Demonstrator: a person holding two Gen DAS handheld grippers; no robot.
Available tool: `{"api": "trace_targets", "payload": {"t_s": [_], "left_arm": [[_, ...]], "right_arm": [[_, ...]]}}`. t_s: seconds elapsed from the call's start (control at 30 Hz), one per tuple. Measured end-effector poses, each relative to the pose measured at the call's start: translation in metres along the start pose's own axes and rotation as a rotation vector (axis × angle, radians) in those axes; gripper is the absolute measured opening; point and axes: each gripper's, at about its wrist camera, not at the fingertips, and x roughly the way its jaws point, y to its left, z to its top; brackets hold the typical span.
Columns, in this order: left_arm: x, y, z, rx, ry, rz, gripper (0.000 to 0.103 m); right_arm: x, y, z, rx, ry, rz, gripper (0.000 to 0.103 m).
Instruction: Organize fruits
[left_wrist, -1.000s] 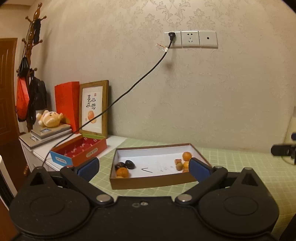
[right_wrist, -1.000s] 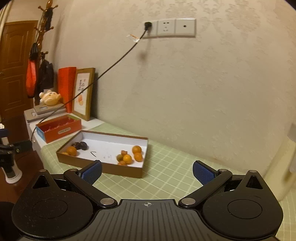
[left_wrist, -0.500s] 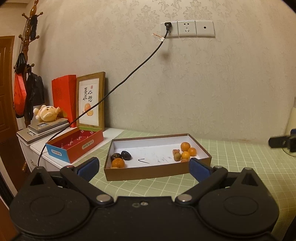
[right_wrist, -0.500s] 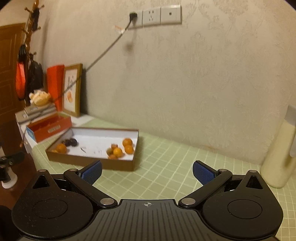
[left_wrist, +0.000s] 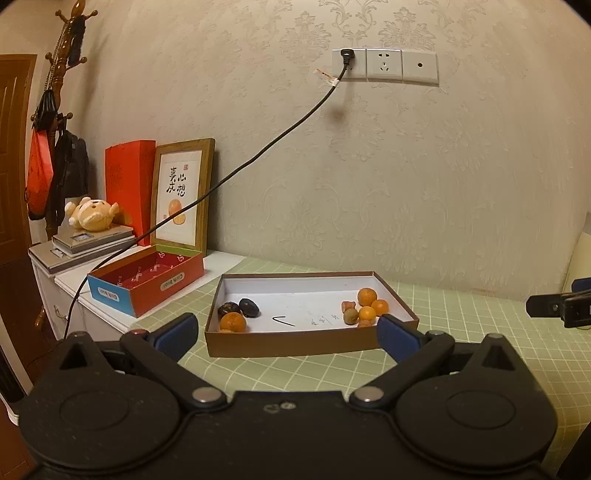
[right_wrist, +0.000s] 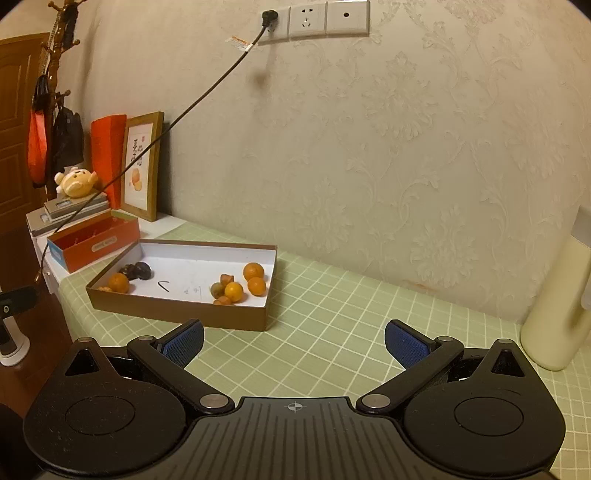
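Observation:
A shallow brown box with a white floor (left_wrist: 288, 345) (right_wrist: 177, 312) lies on the green checked table. At its left end lie two dark fruits (left_wrist: 248, 307) (right_wrist: 142, 270) and an orange (left_wrist: 232, 322) (right_wrist: 118, 282). At its right end is a cluster of small oranges (left_wrist: 367, 296) (right_wrist: 253, 271) with a greenish fruit (left_wrist: 350, 316) (right_wrist: 217, 289). My left gripper (left_wrist: 286, 332) is open and empty, just in front of the box. My right gripper (right_wrist: 293, 341) is open and empty, over the table in front and to the right of the box.
An open red and blue box (left_wrist: 147, 278) (right_wrist: 94, 243) sits left of the brown box, with a framed picture (left_wrist: 183, 195) and a plush toy (left_wrist: 92, 214) behind. A black cable (left_wrist: 258, 158) hangs from the wall socket. A cream bottle (right_wrist: 557, 306) stands at the right.
Both views have drawn back and shifted: the box sits lower and a little farther in the left view, and has slid left in the right view, bringing the cream bottle into sight. Both grippers stay open.

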Motion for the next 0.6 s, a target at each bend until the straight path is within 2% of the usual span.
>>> {"api": "trace_targets", "payload": {"t_s": [0.6], "left_arm": [[0.0001, 0.0019, -0.0006, -0.003, -0.001, -0.001, 0.097]], "right_arm": [[0.0000, -0.0004, 0.0000, 0.007, 0.003, 0.000, 0.103]]}}
